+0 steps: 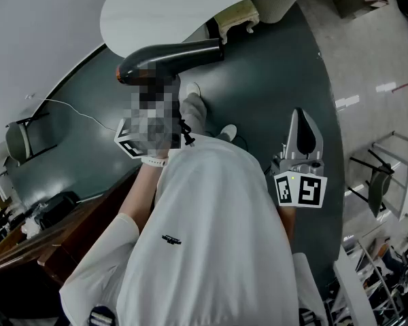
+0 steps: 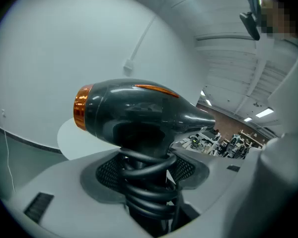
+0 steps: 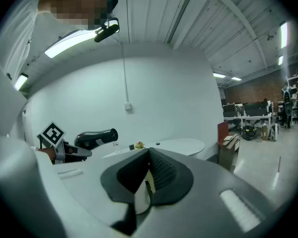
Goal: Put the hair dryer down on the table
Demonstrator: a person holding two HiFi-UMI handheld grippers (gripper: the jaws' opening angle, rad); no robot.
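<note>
The hair dryer is black with an orange rear ring. It hangs level in the air near the white round table, nozzle pointing right. My left gripper is shut on its handle, which has the black cord coiled around it between the pads. In the right gripper view the dryer and the left gripper show at the left, in front of the table. My right gripper hangs at the right, apart from the dryer, its jaws shut on nothing.
A cream table base stands under the table edge. My white shoes are on the dark floor. A white cable and a chair lie left. Metal racks stand right. Small items sit on the table.
</note>
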